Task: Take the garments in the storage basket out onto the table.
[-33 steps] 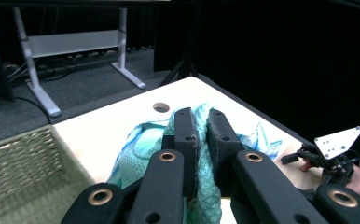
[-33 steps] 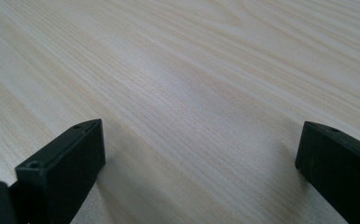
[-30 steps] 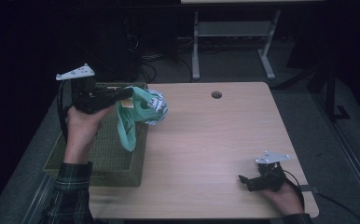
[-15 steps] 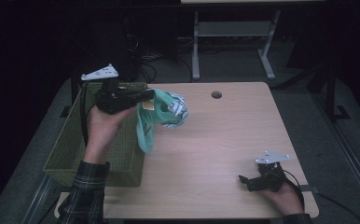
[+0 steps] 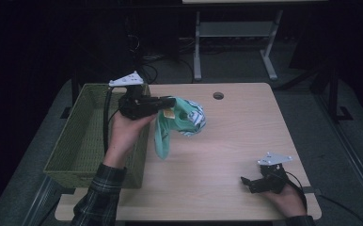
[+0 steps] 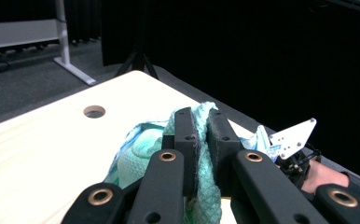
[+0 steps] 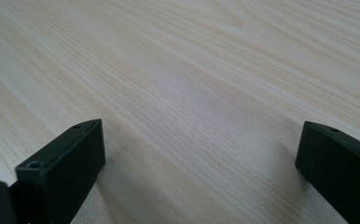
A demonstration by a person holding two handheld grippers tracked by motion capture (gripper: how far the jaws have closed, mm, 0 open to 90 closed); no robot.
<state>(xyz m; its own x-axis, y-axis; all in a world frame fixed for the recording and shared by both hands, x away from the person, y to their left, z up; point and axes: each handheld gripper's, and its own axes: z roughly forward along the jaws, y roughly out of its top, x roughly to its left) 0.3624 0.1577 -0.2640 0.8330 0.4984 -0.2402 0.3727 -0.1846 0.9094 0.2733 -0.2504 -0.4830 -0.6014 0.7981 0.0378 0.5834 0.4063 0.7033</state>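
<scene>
A mint-green cloth (image 5: 185,121) with a white and blue patterned part hangs bunched above the table's left half, one strip trailing down toward the wood. My left gripper (image 5: 170,103) is shut on its top edge and points right, just past the basket's rim. In the left gripper view the two jaws (image 6: 201,133) pinch the green fabric (image 6: 138,156) between them. My right gripper (image 5: 247,184) rests on the table near the front right corner, open with nothing in it. Its jaws stand wide apart over bare wood (image 7: 199,144).
A green woven basket (image 5: 81,141) stands along the table's left edge, under my left forearm. A round cable hole (image 5: 218,95) lies at the back middle of the wooden table (image 5: 245,132). Beyond it are a desk frame and dark floor.
My left hand has carried the cloth rightward and slightly down, from over the basket to over the table. The right hand has stayed still.
</scene>
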